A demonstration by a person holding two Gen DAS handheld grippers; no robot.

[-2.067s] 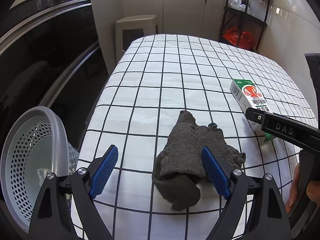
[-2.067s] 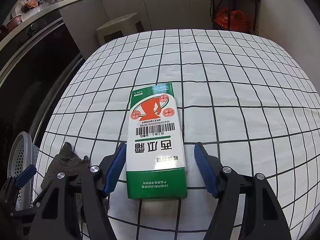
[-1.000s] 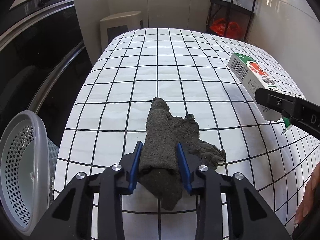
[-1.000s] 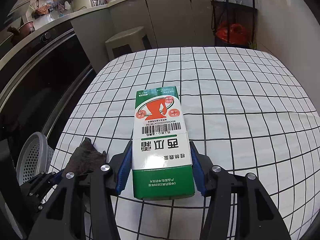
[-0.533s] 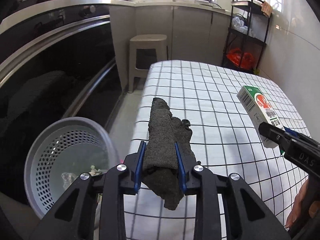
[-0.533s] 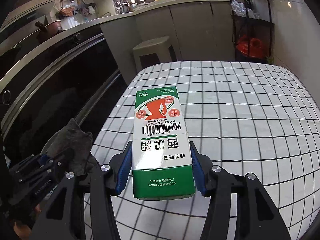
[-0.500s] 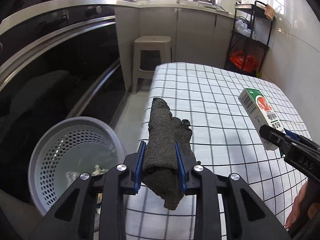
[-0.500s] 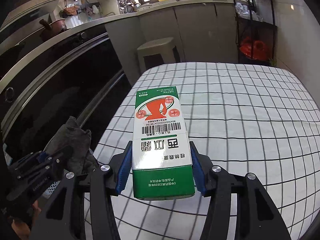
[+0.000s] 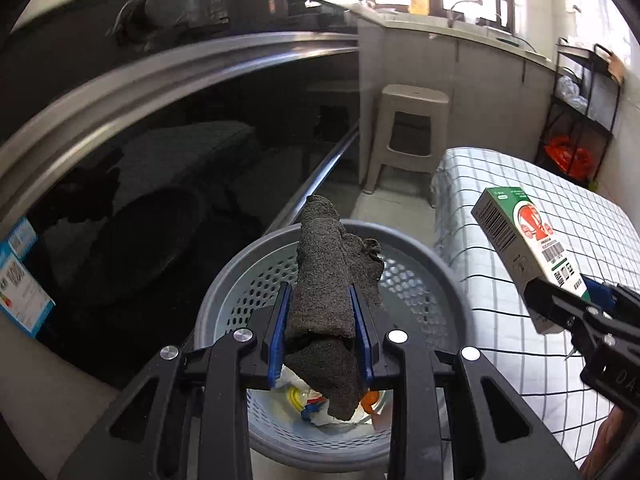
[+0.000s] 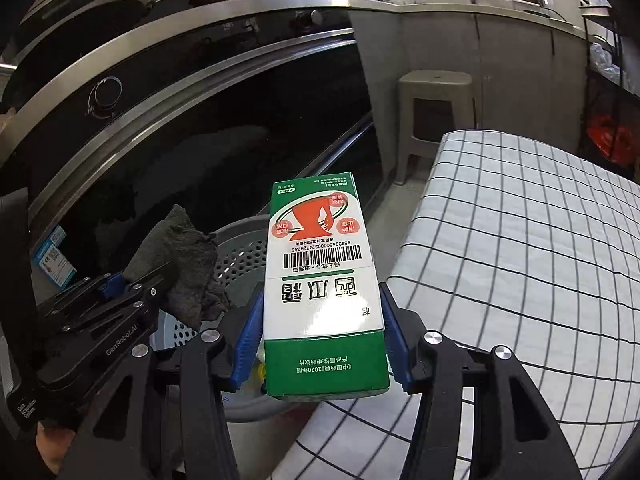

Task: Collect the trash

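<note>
My left gripper (image 9: 320, 312) is shut on a dark grey rag (image 9: 324, 292) and holds it in the air right above the grey perforated trash basket (image 9: 424, 276). The basket holds some colourful scraps at its bottom. My right gripper (image 10: 322, 320) is shut on a green and white carton (image 10: 320, 264) with a barcode, held in the air beside the basket's rim (image 10: 240, 228), near the table edge. The carton (image 9: 524, 248) and right gripper (image 9: 560, 308) also show at the right of the left wrist view. The left gripper with the rag (image 10: 180, 260) shows at the left of the right wrist view.
The table with a white black-grid cloth (image 10: 520, 240) lies to the right. A dark glass oven front with a steel rail (image 9: 160, 140) fills the left. A beige plastic stool (image 9: 412, 128) stands behind. A black shelf rack with a red bag (image 9: 568, 156) stands at the far right.
Both grippers have swung left off the table with their loads. The rag now hangs over the basket's opening, and the carton has come up beside the basket.
</note>
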